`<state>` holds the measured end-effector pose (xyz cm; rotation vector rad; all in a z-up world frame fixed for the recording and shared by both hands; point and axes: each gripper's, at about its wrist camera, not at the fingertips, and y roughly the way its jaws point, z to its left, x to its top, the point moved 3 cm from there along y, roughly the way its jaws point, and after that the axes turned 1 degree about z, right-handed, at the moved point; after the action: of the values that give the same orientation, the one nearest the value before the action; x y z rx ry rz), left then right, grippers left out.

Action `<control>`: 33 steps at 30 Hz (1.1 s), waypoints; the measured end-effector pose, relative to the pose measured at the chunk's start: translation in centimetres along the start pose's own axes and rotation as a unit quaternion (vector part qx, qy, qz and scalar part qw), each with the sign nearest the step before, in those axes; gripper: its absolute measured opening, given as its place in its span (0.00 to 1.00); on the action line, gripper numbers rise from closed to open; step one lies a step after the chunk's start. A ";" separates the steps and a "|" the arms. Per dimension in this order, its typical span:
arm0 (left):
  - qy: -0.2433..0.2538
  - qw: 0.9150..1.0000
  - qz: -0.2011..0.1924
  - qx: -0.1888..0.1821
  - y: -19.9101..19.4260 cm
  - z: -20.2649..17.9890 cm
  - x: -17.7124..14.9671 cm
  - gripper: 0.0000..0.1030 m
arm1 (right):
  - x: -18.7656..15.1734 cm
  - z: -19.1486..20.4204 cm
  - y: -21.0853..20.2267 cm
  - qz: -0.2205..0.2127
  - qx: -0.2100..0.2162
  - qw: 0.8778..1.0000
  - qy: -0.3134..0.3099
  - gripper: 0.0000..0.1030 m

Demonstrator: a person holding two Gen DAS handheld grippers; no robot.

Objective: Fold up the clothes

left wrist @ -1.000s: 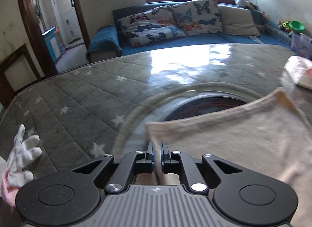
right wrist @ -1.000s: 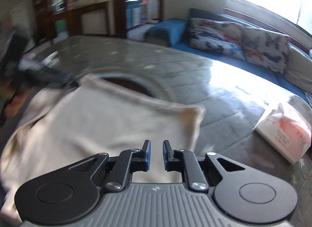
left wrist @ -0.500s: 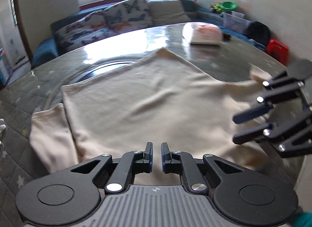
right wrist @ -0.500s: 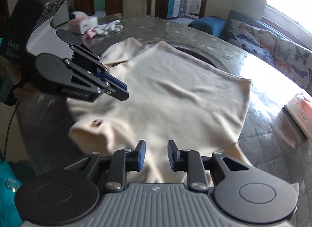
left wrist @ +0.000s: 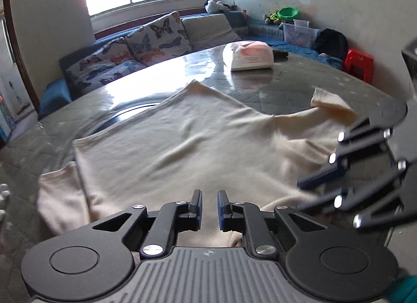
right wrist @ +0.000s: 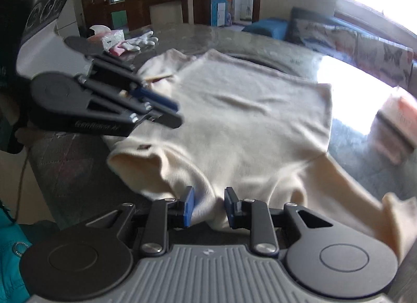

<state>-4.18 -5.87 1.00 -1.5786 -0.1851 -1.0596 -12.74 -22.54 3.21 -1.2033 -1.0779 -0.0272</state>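
A cream T-shirt point(left wrist: 192, 146) lies spread on the round table, collar end toward me; it also shows in the right wrist view point(right wrist: 247, 125). My left gripper point(left wrist: 209, 208) hovers over the near shoulder edge, jaws a small gap apart, empty. My right gripper point(right wrist: 207, 206) is open over the shirt's near edge, beside the collar opening point(right wrist: 135, 162), holding nothing. Each gripper shows in the other's view: the right one at the shirt's right side point(left wrist: 307, 193), the left one above the left shoulder point(right wrist: 172, 115). One sleeve point(left wrist: 333, 107) lies curled up at the right.
The table point(left wrist: 286, 86) has a grey star-patterned cover under glass. A pink and white tissue pack point(left wrist: 251, 55) lies at the far side. White gloves point(right wrist: 140, 41) and a tissue box point(right wrist: 109, 39) lie at the left edge. A blue sofa point(left wrist: 146, 42) stands behind.
Both grippers let go of the shirt, which now lies flat. They drew back to the near collar edge, and both opened wider, the right more so.
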 end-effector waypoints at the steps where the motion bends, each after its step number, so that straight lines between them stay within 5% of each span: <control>1: -0.003 1.000 0.004 -0.004 0.5 -0.2 0.0 0.13 | -0.1 -0.6 -0.2 -0.003 -0.007 1.000 0.010 0.24; 9: 0.013 1.000 0.016 -0.017 1.5 -2.0 -1.1 0.14 | -0.8 -5.5 -2.2 -0.027 -0.065 0.994 0.089 0.25; 11: 0.013 1.000 0.016 -0.017 1.3 -2.1 -0.9 0.14 | -1.1 -7.7 -2.0 -0.024 -0.106 0.989 0.105 0.25; 14: 0.008 1.000 0.009 -0.023 0.8 -2.3 -0.4 0.20 | -1.9 -11.3 -1.1 -0.011 -0.156 0.980 0.126 0.25; 17: 0.009 0.999 -0.003 -0.041 0.4 -3.2 0.5 0.31 | -2.7 -12.8 -0.2 0.000 -0.166 0.978 0.128 0.25; 20: 0.024 0.997 -0.013 -0.066 0.5 -4.9 1.4 0.32 | -3.6 -13.4 0.2 0.004 -0.175 0.976 0.132 0.23; 23: 0.040 0.995 -0.015 -0.086 1.2 -6.5 2.0 0.35 | -3.6 -13.5 -0.1 -0.002 -0.188 0.973 0.133 0.07; 26: 0.048 0.994 -0.004 -0.100 2.0 -7.7 1.8 0.35 | -3.4 -13.9 -1.4 -0.024 -0.211 0.968 0.133 0.03; 33: 0.065 0.991 0.014 -0.119 2.8 -8.9 0.8 0.36 | -6.1 -18.1 -5.9 -0.066 -0.278 0.935 0.212 0.02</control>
<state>-6.59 -14.69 -1.12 -1.7109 0.0537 -1.1922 -7.32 -41.69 4.20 -1.5331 -0.7819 -0.7084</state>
